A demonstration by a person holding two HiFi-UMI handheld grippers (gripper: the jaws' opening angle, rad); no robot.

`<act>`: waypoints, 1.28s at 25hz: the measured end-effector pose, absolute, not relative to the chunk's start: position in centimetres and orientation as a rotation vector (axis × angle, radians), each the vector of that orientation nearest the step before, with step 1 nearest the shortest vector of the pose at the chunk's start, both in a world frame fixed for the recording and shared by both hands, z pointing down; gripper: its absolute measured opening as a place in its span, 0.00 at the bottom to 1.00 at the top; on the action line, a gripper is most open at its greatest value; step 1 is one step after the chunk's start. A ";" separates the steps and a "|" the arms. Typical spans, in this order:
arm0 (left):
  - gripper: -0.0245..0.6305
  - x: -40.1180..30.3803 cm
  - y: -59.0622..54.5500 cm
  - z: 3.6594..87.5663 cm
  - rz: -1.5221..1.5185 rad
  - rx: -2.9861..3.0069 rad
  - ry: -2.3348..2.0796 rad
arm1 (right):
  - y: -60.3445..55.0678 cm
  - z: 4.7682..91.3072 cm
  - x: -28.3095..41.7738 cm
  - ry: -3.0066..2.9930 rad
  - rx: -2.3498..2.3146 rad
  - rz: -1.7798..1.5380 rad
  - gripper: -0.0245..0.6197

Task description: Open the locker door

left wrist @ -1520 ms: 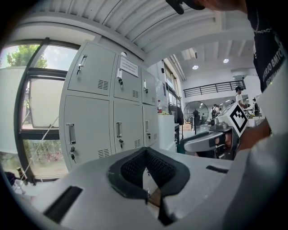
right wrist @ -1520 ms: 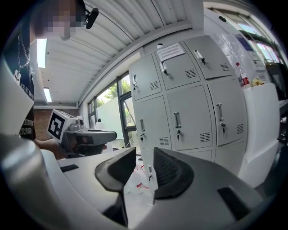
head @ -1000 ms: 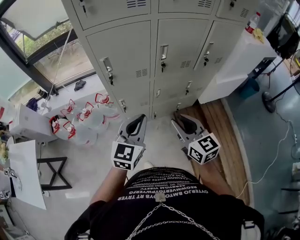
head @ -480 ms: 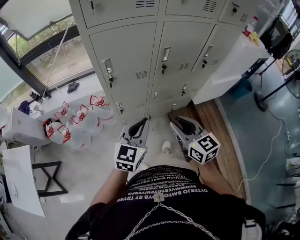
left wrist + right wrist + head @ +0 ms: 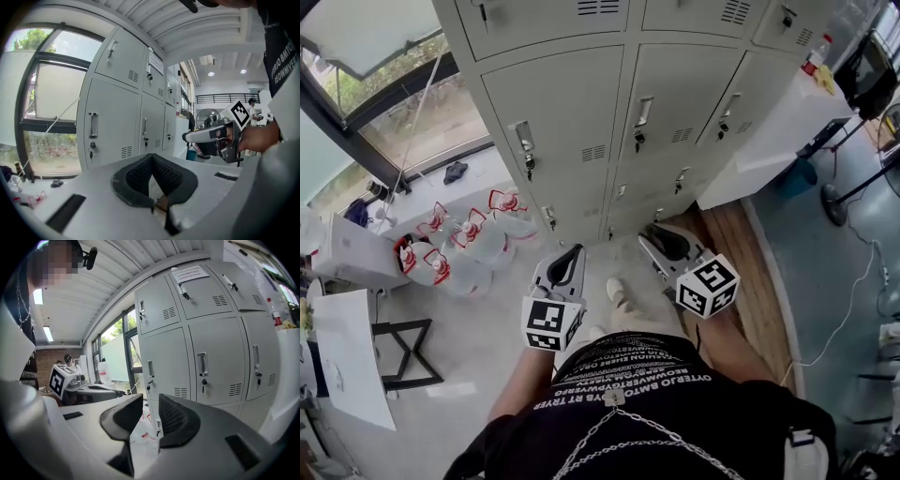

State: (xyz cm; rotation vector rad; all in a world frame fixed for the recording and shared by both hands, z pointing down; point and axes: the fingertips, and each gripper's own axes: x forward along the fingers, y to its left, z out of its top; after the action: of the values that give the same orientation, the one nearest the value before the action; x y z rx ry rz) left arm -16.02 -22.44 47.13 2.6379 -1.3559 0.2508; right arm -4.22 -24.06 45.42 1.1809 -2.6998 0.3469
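Note:
A bank of grey lockers (image 5: 609, 103) stands in front of me, all doors closed. The middle row has doors with upright handles and keys: a left door (image 5: 553, 122), a middle door (image 5: 670, 94) and a right door (image 5: 741, 94). My left gripper (image 5: 570, 255) is held low, well short of the lockers, its pads meeting at the tip with nothing in them (image 5: 151, 157). My right gripper (image 5: 656, 236) is beside it, equally far back, with a narrow gap between its pads (image 5: 150, 401) and nothing held. It points at a locker door (image 5: 201, 364).
Several large water bottles (image 5: 459, 244) with red handles lie on the floor at the left by the window. A white counter (image 5: 778, 131) adjoins the lockers on the right, above a wooden strip (image 5: 741, 253). A shoe (image 5: 614, 292) shows between the grippers.
The head view has shifted slightly. A shoe has stepped into view between the grippers. Both grippers stay low before the lockers, with their jaws as before.

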 end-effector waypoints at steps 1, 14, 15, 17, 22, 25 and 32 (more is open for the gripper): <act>0.04 -16.0 -22.7 47.5 0.268 2.627 -1.351 | -24.6 45.4 -4.2 -2.702 1.183 0.348 0.19; 0.04 -11.8 -29.0 47.0 0.305 2.672 -1.340 | -34.0 43.9 0.1 -2.744 1.227 0.327 0.20; 0.04 -11.6 -29.5 46.9 0.308 2.673 -1.347 | -34.7 43.7 0.3 -2.751 1.225 0.322 0.20; 0.04 -11.3 -30.4 46.8 0.314 2.672 -1.361 | -36.1 43.4 0.5 -2.765 1.216 0.311 0.20; 0.04 -10.4 -32.9 47.0 0.340 2.666 -1.373 | -39.6 43.1 0.6 -2.793 1.187 0.292 0.20; 0.04 -9.4 -33.8 47.6 0.369 2.663 -1.344 | -41.3 42.9 0.7 -2.801 1.180 0.286 0.20; 0.04 -8.1 -35.2 48.1 0.407 2.666 -1.315 | -45.1 42.6 0.4 -2.815 1.160 0.274 0.22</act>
State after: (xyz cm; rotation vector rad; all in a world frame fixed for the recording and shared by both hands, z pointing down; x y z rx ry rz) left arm -8.15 -35.21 48.06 2.6663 -1.3147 0.4071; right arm 0.35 -45.11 42.59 1.1601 -2.8151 0.2743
